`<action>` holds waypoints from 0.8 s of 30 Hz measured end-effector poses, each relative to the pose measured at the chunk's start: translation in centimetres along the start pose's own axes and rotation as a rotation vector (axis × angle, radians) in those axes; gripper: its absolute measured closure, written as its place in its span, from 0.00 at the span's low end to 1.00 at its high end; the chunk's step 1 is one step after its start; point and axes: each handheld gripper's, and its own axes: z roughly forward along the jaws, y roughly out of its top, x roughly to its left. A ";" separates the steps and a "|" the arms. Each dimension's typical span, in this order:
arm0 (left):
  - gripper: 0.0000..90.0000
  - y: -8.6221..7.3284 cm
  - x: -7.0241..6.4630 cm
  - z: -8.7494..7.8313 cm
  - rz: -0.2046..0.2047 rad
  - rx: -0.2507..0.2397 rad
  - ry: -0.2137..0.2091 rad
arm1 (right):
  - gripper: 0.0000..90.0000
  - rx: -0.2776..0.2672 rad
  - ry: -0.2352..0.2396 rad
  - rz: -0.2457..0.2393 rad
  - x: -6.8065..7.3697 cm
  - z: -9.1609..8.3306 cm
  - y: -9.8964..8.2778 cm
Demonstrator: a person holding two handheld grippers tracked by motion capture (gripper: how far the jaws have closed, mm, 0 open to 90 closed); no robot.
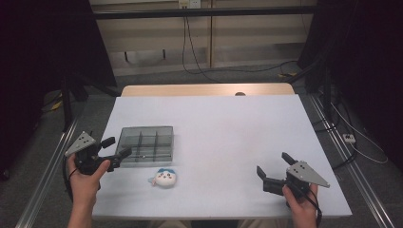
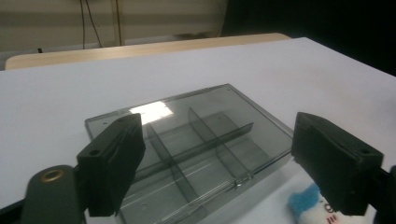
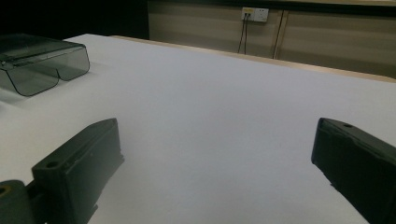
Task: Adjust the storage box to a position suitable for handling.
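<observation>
I count one smoky clear divided box [image 1: 145,143] on the table [image 1: 228,128], its partitions making six compartments as far as I can tell. There is one small plush toy [image 1: 164,177], white with a blue top. I have two tongs: the left tongs [image 1: 117,147] and the right tongs [image 1: 273,163]. Two hands hold them, one each.

Compartment box [image 1: 145,143] on table [image 1: 228,128] at left, plush toy [image 1: 165,177] just before it, left gripper [image 1: 117,147] beside box, right gripper [image 1: 274,168] well apart at right.
</observation>
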 end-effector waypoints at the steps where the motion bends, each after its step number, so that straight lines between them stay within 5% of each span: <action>1: 0.23 0.0 0.2 -0.1 0.000 0.003 0.003 | 0.01 0.000 0.000 -0.002 0.0 0.0 0.0; 11: 0.43 0.0 2.1 -0.2 -0.018 0.015 0.074 | 0.01 0.000 0.003 -0.009 0.2 0.2 0.1; 24: 0.83 -0.4 4.6 1.1 -0.049 0.070 0.177 | 0.01 -0.003 -0.002 -0.019 0.3 0.2 0.2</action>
